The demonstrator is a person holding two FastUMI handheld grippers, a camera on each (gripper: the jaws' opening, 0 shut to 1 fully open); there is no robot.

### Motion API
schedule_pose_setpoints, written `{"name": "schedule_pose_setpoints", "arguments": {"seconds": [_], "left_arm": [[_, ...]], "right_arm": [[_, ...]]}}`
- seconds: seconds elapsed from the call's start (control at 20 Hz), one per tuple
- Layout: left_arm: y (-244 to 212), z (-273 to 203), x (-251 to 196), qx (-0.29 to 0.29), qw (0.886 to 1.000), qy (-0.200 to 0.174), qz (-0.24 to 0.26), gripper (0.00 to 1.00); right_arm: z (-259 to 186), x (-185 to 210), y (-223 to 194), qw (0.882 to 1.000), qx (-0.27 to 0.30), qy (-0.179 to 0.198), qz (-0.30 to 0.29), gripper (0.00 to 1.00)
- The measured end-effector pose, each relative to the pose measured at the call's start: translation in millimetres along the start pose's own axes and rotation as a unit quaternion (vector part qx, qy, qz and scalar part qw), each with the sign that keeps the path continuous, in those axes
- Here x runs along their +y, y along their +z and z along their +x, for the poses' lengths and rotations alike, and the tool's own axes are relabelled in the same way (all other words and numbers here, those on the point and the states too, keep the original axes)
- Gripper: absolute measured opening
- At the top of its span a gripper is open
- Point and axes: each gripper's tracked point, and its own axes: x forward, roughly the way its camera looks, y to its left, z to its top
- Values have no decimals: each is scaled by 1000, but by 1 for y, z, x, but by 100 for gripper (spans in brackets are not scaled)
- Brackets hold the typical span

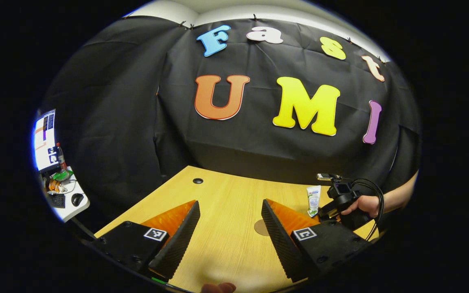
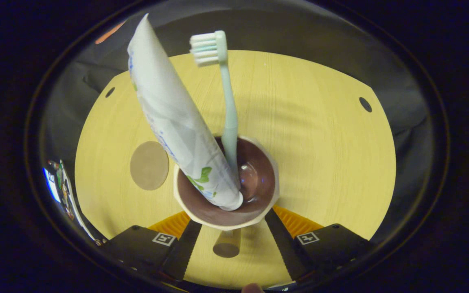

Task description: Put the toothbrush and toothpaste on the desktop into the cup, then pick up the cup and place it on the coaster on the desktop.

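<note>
1. In the left gripper view, the left gripper (image 1: pixel 228 232) is held low over the desktop (image 1: pixel 226 203) at the bottom of the frame — its fingers are spread wide with nothing between them.
2. At the right edge, the right gripper (image 1: pixel 342 199) is seen gripped by a hand (image 1: pixel 362 203), the forearm reaching in from the right.
3. In the right gripper view, the right gripper (image 2: pixel 230 244) is pointed down over the cup (image 2: pixel 226 189) at centre; whether its fingers press the cup cannot be told.
4. The toothpaste (image 2: pixel 173 114) and toothbrush (image 2: pixel 226 97) are stood in the cup, leaning toward the upper left — the tube's print cannot be read.
5. The coaster (image 2: pixel 149 165) lies left of the cup, apart from it.
</note>
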Motion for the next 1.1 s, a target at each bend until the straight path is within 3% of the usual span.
{"name": "schedule_pose_setpoints", "arguments": {"seconds": [0.05,0.15,0.3,0.35,0.4,0.75,1.1], "left_arm": [[-1,0,0,2,1000,2,-1,96],[-1,-2,1,4,1000,4,-1,96],[-3,-5,-1,8,1000,8,-2,96],[-4,-5,-1,9,1000,8,-3,96],[-5,-7,-1,11,1000,9,-5,96],[-12,-21,-2,17,1000,10,-11,96],[-14,-34,6,16,1000,15,-16,96]], "right_arm": [[3,0,-2,1000,5,2,-1,89],[6,-1,-4,1000,14,0,-1,76],[6,2,-7,1000,23,9,11,46],[9,0,-9,999,28,5,18,48],[9,0,-8,999,27,5,20,31],[6,0,-9,1000,27,-9,2,21],[-8,13,3,1000,3,-6,-17,20]]}}
